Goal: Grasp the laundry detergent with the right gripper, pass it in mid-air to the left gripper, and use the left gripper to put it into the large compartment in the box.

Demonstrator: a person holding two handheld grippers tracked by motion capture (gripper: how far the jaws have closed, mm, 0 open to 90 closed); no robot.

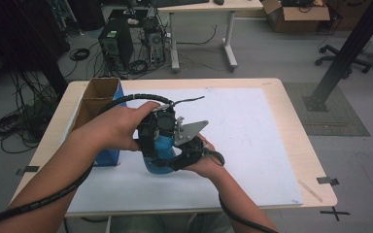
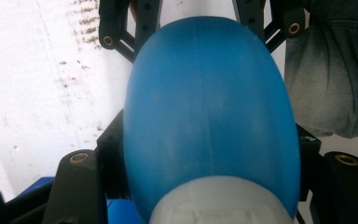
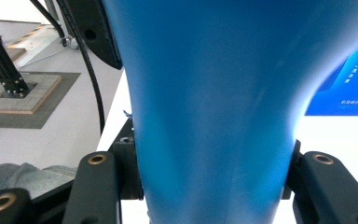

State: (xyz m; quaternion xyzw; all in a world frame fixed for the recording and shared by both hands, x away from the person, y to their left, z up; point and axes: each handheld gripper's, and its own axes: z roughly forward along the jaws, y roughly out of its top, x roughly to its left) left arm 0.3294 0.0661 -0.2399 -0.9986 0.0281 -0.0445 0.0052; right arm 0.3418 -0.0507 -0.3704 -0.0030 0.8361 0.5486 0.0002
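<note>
While both grippers meet over the middle of the table, the scene reads as follows.

Object: a blue bottle (image 1: 158,158) of smooth, matte plastic, egg-shaped and rounded, with a pale grey cap part (image 2: 219,203) at one end in the left gripper view.

Place of the object: it is above the white mat (image 1: 252,141), near the front middle of the table (image 1: 298,155); whether it touches the mat one cannot tell.

Left gripper (image 1: 158,131): its jaws stand on both sides of the bottle near the cap end and press on it.

Right gripper (image 1: 187,153): its jaws clamp the bottle body from two sides, as the right gripper view shows.

Progress: in my judgement the bottle is already picked and is held by both tools together. What is left is probably to pass it to one gripper or to work on the cap, and then to put it somewhere.

Box: an open cardboard box (image 1: 97,97) with a blue side stands at the left of the mat, just beside the left hand (image 1: 121,126).

Surfaces: the mat is flat and white, with small dark marks; the table edge is light wood.
</note>
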